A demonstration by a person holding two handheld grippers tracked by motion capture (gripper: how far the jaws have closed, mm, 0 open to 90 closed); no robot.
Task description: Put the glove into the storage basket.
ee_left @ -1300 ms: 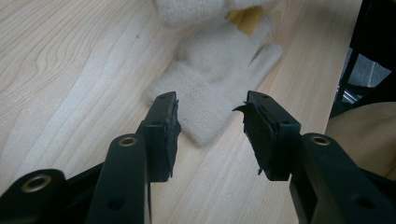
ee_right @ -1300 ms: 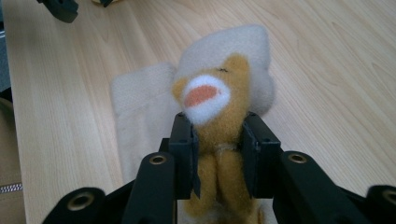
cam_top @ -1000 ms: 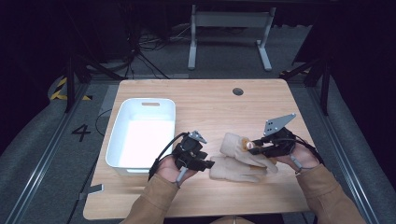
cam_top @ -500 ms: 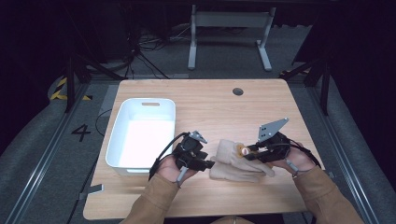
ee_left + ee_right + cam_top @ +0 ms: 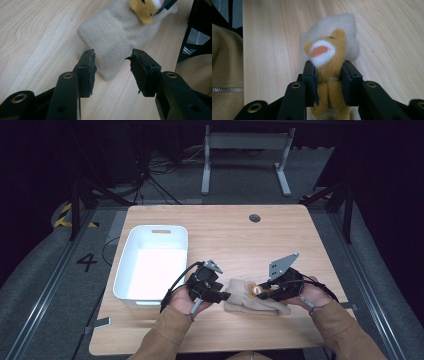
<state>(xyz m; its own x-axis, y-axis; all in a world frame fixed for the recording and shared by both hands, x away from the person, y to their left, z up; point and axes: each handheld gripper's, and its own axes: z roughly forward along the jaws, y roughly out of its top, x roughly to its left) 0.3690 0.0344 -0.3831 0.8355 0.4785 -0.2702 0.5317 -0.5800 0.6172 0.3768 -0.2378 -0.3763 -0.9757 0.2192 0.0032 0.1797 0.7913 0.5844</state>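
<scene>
A: What's on the left?
B: A white bin on the table; beside it the left gripper, jaws spread before a cream mitten.
A: And the right gripper?
B: Pinching a yellow plush toy lying on the mitten.

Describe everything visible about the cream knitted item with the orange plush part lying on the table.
The cream fuzzy knitted item lies flat on the light wooden table, near its front edge, between the two grippers. It looks soft and woolly, with a folded cuff-like band at one end. An orange plush animal part with a white muzzle and coral patch sits at its other end, clamped between the right gripper jaws. The left gripper, open, frames the cuff end without clearly touching.
</scene>
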